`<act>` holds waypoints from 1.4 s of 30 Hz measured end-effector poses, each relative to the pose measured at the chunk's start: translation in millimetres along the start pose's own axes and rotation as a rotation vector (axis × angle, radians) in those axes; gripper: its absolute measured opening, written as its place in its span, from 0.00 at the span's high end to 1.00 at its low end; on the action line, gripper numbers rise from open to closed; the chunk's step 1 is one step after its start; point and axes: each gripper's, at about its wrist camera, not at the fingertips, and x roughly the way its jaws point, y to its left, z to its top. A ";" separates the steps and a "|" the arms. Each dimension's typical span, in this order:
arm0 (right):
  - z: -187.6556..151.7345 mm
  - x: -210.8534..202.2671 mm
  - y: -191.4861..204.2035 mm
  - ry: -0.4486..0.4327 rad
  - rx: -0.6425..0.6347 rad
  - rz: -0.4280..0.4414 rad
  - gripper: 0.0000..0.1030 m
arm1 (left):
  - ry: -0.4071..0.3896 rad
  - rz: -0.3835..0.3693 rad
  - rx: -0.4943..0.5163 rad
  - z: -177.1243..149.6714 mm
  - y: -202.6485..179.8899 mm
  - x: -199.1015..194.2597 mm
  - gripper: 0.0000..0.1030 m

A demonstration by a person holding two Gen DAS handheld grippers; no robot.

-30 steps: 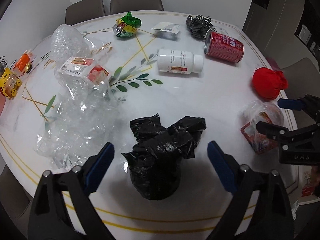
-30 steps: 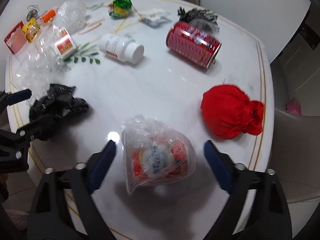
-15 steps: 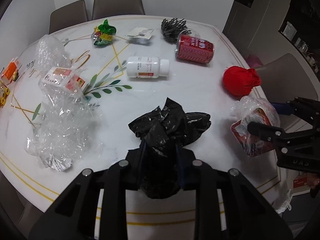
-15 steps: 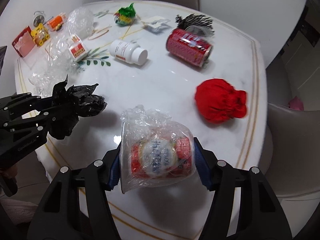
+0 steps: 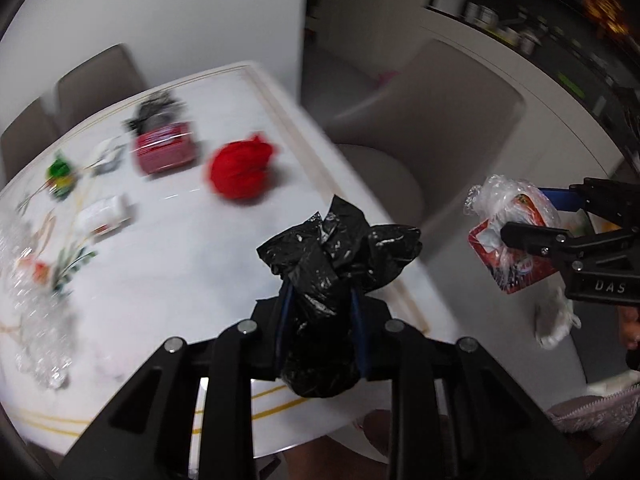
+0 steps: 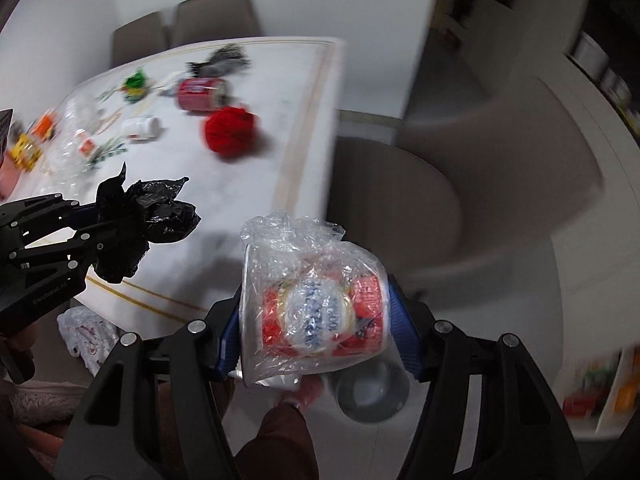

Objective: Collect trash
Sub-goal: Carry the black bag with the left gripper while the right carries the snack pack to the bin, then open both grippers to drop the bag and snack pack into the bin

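Observation:
My left gripper (image 5: 320, 312) is shut on a crumpled black plastic bag (image 5: 332, 248), held in the air above the near edge of the white marble table (image 5: 180, 240). My right gripper (image 6: 316, 332) is shut on a red cup wrapped in clear plastic (image 6: 316, 304), held off the table's right side, over the floor. In the right wrist view the left gripper (image 6: 100, 232) and its black bag (image 6: 156, 208) show at the left. In the left wrist view the right gripper (image 5: 560, 220) and the wrapped cup (image 5: 508, 216) show at the right.
On the table lie a red cloth bundle (image 5: 240, 168), a red can (image 5: 166, 152), a white bottle (image 5: 104, 214) and clear plastic wrap (image 5: 36, 320). A grey chair (image 6: 392, 200) stands right of the table. A grey round container (image 6: 372, 392) and a white bag (image 6: 88, 336) are on the floor.
Both grippers closed on their things, the left on the black bag, the right on the wrapped cup. Both lifted them off the table and swung right, past the table's edge.

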 end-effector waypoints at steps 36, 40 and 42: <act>-367.8 225.8 -206.2 0.185 0.682 -0.267 0.41 | 0.297 -0.286 0.556 -229.7 -292.6 406.4 0.54; -374.7 241.2 -201.4 0.198 0.684 -0.247 0.41 | 0.298 -0.299 0.516 -234.4 -283.7 411.9 0.29; -373.4 247.0 -199.3 0.197 0.680 -0.230 0.41 | 0.309 -0.298 0.515 -233.9 -279.5 411.2 0.29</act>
